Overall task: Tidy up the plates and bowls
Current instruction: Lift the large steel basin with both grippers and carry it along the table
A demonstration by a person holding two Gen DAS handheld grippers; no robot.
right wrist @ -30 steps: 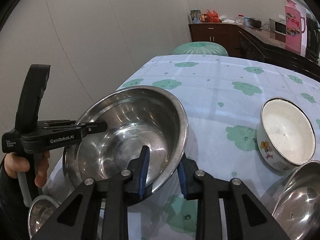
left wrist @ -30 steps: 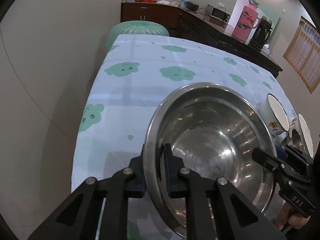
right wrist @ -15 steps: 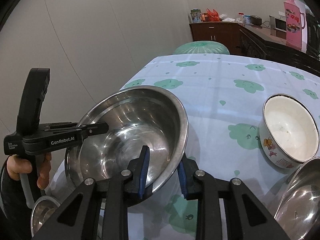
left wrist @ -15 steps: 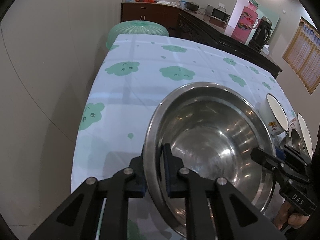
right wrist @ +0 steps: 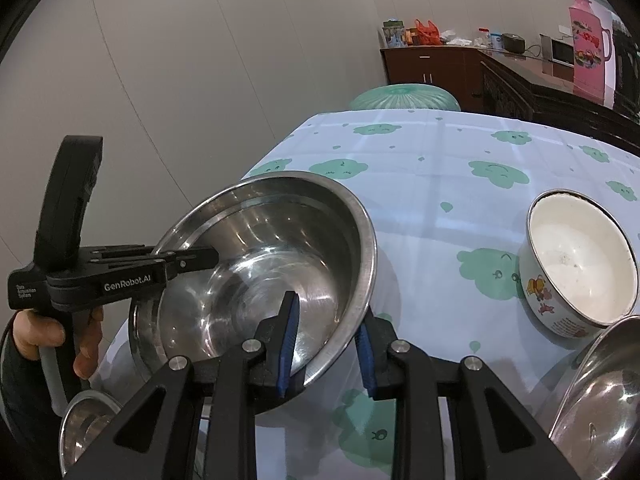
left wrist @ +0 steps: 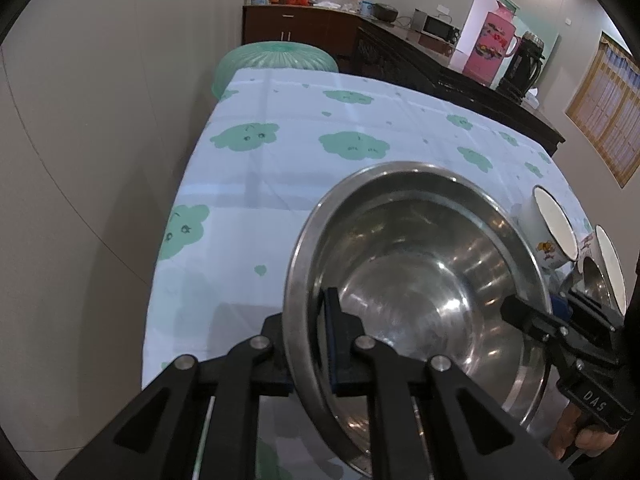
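Observation:
A large steel bowl (left wrist: 420,280) (right wrist: 248,280) is held tilted just above the cloud-print tablecloth (left wrist: 320,168) by both grippers. My left gripper (left wrist: 310,320) (right wrist: 192,260) pinches the bowl's near-left rim, its jaws closing tighter, one pad inside and the other hidden behind the rim. My right gripper (right wrist: 326,320) (left wrist: 536,308) is shut on the opposite rim, one blue pad inside the bowl and one outside. A white enamel bowl (right wrist: 580,264) (left wrist: 554,236) with cartoon prints stands on the table to the right.
Another steel bowl (right wrist: 600,400) sits at the near right, and a small steel bowl (right wrist: 84,428) lies low at the near left. A green dome-shaped cover (left wrist: 276,60) is beyond the table's far end. A dark sideboard (left wrist: 400,52) with a pink thermos (left wrist: 486,52) lines the wall.

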